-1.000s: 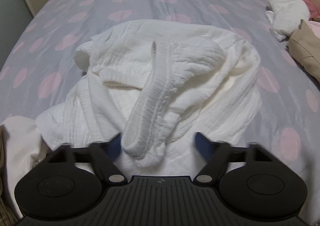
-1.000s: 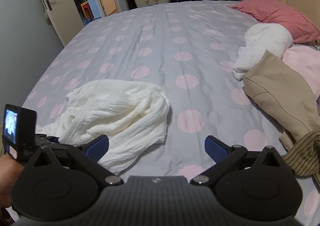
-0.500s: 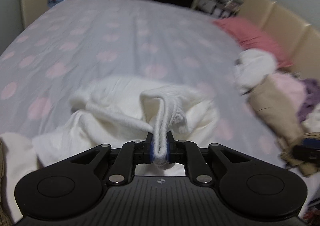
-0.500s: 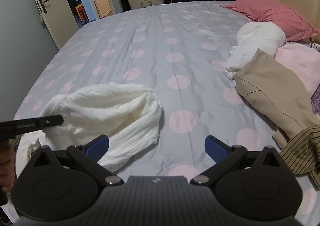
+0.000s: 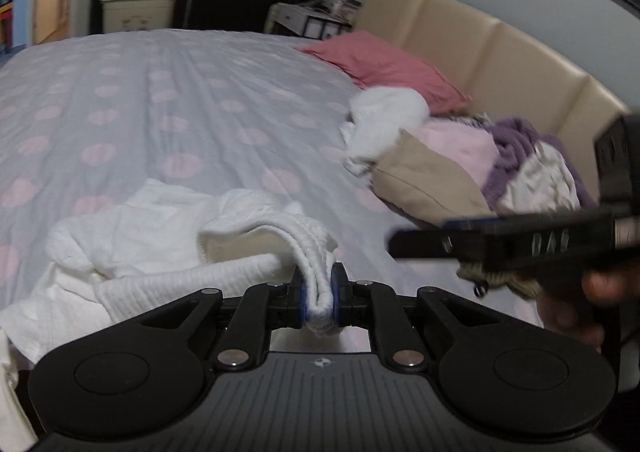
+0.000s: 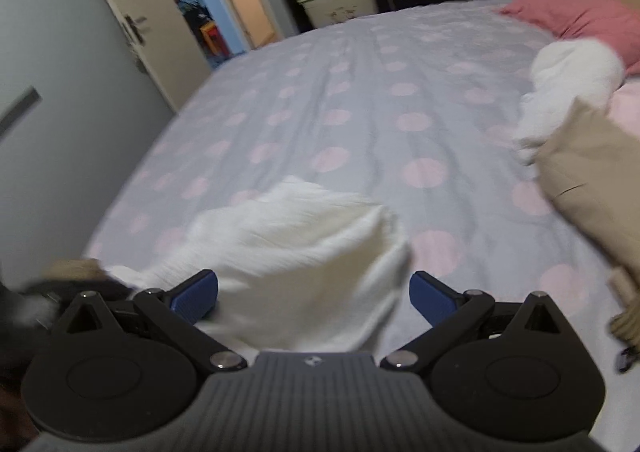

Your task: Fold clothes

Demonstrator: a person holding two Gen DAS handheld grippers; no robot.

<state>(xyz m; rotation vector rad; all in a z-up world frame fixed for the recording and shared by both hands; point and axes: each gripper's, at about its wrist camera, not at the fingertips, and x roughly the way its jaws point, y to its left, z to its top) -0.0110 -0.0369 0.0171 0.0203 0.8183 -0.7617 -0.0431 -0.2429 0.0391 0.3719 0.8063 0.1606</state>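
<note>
A crumpled white textured garment (image 5: 152,236) lies on the grey bedspread with pink dots (image 5: 160,100). My left gripper (image 5: 319,298) is shut on the garment's ribbed band and holds it lifted off the heap. My right gripper (image 6: 314,298) is open, its blue pads (image 6: 196,294) either side of the garment's near part (image 6: 296,252), not gripping it. The right gripper also shows as a blurred black bar at the right of the left wrist view (image 5: 508,240).
A pile of clothes (image 5: 460,164) lies at the right: white, tan, pink and purple pieces. A red pillow (image 5: 380,64) and a beige headboard (image 5: 500,52) are behind it. A door (image 6: 136,24) and shelves stand beyond the bed.
My left gripper closed on the ribbed band and lifted it, turning toward the right. My right gripper moved left and down over the garment, still open.
</note>
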